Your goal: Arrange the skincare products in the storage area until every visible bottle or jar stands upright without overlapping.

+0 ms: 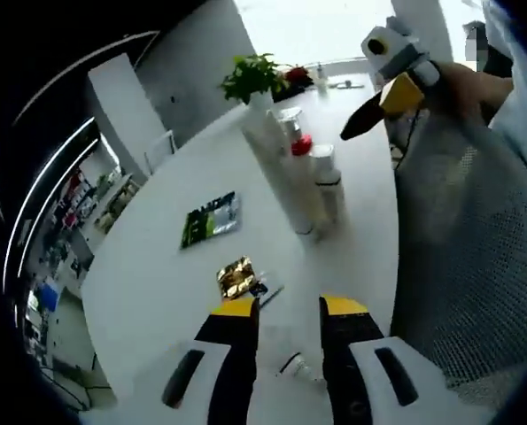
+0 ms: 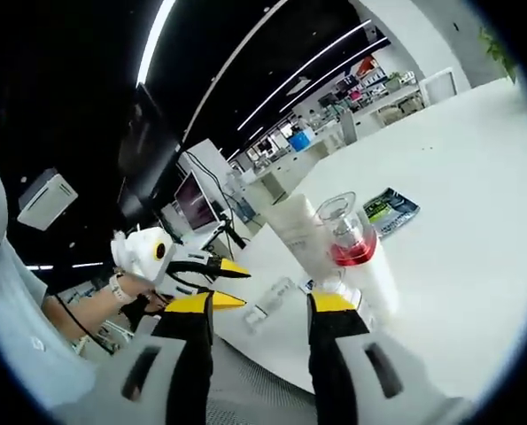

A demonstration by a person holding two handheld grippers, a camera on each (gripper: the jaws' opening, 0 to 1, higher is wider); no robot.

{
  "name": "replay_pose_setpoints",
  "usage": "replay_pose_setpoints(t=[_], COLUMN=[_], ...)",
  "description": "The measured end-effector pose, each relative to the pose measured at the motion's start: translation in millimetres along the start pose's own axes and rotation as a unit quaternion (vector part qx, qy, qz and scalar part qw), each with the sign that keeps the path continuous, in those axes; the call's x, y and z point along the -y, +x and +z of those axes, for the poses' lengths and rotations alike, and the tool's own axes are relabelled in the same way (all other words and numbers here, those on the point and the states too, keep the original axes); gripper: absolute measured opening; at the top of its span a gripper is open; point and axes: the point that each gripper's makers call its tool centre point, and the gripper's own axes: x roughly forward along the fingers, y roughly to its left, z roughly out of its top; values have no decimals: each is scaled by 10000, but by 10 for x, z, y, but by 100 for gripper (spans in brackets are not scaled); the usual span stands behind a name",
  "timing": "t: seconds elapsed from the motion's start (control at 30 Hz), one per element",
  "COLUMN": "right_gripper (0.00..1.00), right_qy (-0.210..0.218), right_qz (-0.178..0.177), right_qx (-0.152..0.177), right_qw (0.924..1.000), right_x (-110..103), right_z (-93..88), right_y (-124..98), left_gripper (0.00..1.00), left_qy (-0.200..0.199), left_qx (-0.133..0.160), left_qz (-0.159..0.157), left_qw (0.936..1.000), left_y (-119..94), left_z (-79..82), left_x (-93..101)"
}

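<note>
Between our left tongs (image 1: 290, 308), held apart and empty, a small clear vial (image 1: 291, 364) lies on the white table (image 1: 157, 266); upright bottles (image 1: 321, 181) stand ahead. Right tongs (image 2: 263, 303) also apart, bottles just beyond.

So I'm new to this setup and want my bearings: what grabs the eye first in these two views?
A tight cluster of tall white bottles stands upright on the white table, one clear jar with a red band looming close in the right gripper view. Nearer the left gripper, a shiny gold packet and a green sachet lie flat. Both grippers' yellow-tipped fingers are open, holding nothing.
</note>
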Motion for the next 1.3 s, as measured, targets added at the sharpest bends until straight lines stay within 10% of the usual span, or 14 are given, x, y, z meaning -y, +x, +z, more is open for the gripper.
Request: replay_pose_setpoints(t=[0.3,0.63,0.97,1.3], right_gripper=[43,43,43,43], right_qy=[18,-14,84,107], right_qz=[-12,70,63,136], right_qx=[94,-10,-35,-75], right_qw=[10000,10000,9999,9998], right_x=[-15,-53,-42,-62], right_z=[55,46,9,-12], right_y=[-39,-20,-31,-6], left_gripper=[38,38,19,18], left_qy=[-307,-212,-20,-391], left_qx=[-839,-1126,-1081,-1050], left_qz=[-235,-433,-1241,-1032], left_qw=[9957,9925,9864,9883], left_y=[203,414,607,595], left_z=[-484,-891,-770,-726], left_x=[56,14,130,166])
